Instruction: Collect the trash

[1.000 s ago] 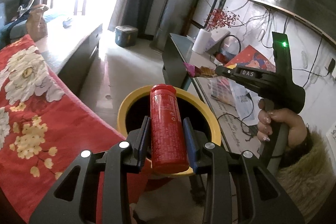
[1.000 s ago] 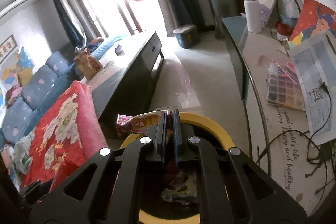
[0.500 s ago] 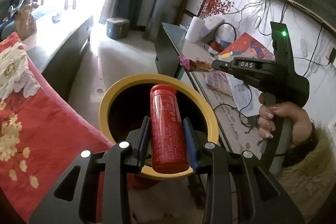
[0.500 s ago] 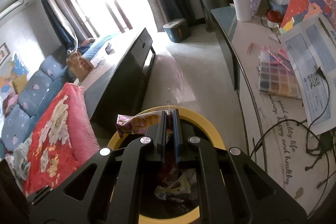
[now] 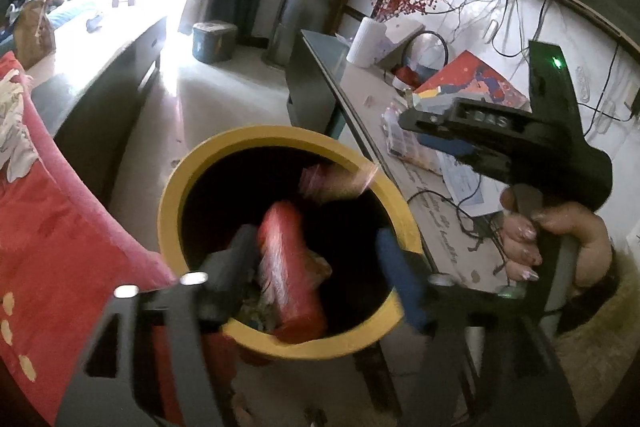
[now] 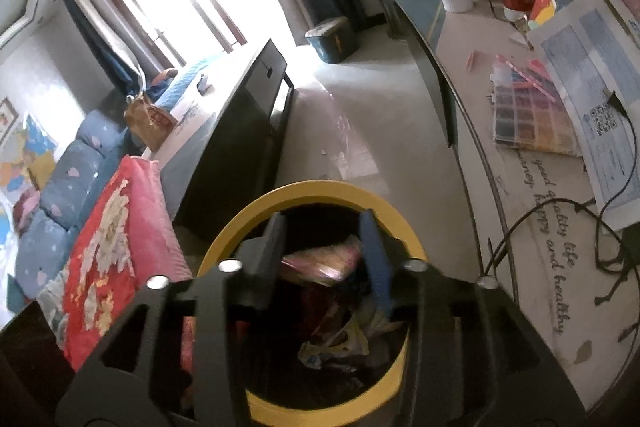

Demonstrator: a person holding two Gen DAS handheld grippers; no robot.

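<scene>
The yellow-rimmed trash bin (image 5: pixel 288 147) fills the lower middle of both views, beside the long counter (image 6: pixel 532 195) at right. The left gripper (image 5: pixel 316 259) hangs over it, jaws spread wide and empty; the red can (image 5: pixel 288 267) lies blurred between them, touching neither, inside the bin. The right gripper (image 6: pixel 324 247) gapes empty too, a pink snack wrapper (image 6: pixel 320 261) below between its jaws.

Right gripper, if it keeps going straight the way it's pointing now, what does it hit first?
Probably the pink wrapper, which shows between the open fingers of the right gripper, over the yellow bin. Beyond it is the trash heap at the bottom. Depth is unclear and the wrapper looks blurred.
</scene>
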